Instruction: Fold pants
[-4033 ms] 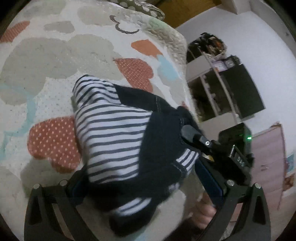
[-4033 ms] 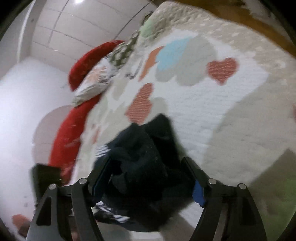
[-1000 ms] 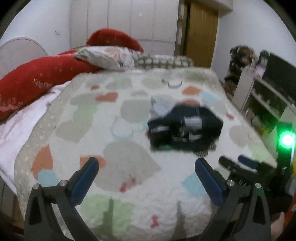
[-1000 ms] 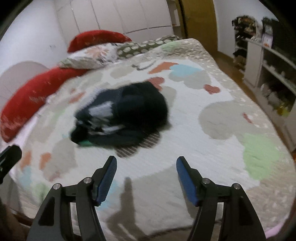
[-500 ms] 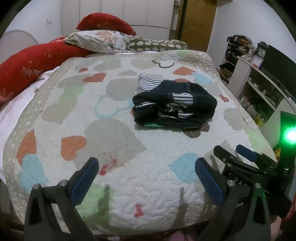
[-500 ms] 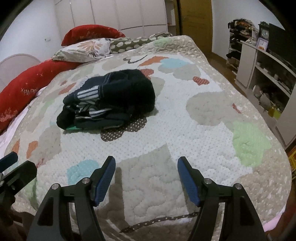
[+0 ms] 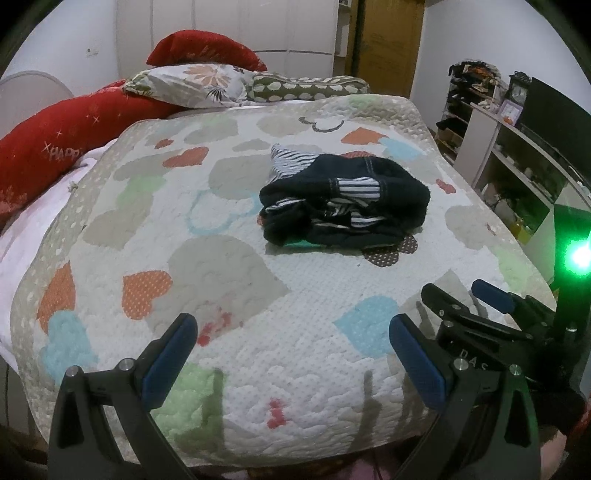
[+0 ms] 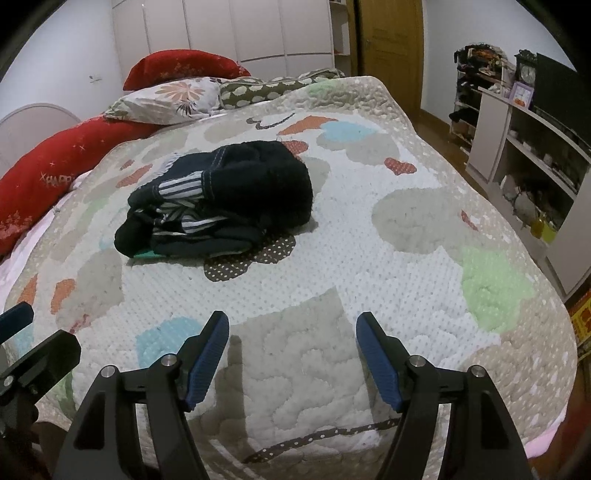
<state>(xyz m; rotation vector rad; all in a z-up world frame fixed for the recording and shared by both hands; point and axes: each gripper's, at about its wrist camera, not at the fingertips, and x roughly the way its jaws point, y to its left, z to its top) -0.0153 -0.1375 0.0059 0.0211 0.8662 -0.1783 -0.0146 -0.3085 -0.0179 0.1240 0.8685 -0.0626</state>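
Pants lie in a folded dark bundle w/ striped lining showing at the open edge, on the quilt, well ahead of both tools and touched by neither. From left gripper the bundle sits fwd and slightly to its right; from right gripper it sits fwd and to its left. A bit of teal shows under the bundle's near edge; can't tell what it is. A brown dotted patch of the quilt pokes out just beside that near edge.

Left gripper: jaws spread wide, blue pads bare, nothing between them, hovering over the near end of the bed. Right gripper: jaws also spread, blue pads bare, nothing pinched, same near end. The two tools are side by side; the right one shows at the right edge of the left wrist view w/ a green light glowing behind it.

Beyond the pants: floral pillow, spotted pillow next to it, red bolster off to the left. Behind those, white wardrobe doors and a wooden door. Off to the right, shelving w/ clutter.
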